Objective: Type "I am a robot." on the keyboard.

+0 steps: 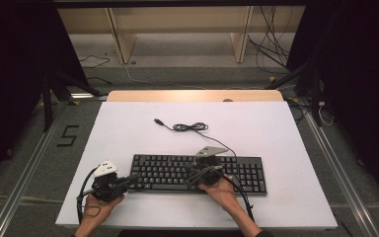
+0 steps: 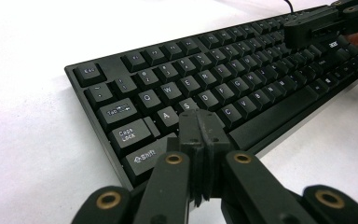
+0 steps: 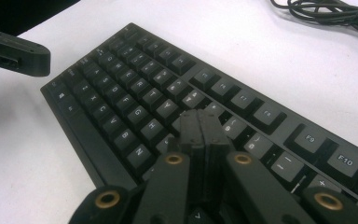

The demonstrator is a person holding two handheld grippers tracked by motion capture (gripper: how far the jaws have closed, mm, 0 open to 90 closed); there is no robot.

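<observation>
Keyboard (image 1: 197, 173) lies near the table's (image 1: 128, 128) front edge (cable (image 1: 190, 127) coiled behind); left gripper (image 1: 134, 178) and right gripper (image 1: 193, 174) hover over it, jaws closed on nothing.

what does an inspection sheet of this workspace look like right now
surface: white table top, bare apart from the keyboard and its lead
job's things: black keyboard lying flat near the front edge
clutter: nothing seen
grippers: left gripper shut, over the keyboard's left end; right gripper shut, over the middle keys
cables: keyboard lead bunched behind it, plug free
surroundings: wooden shelf frame, loose floor wires
</observation>
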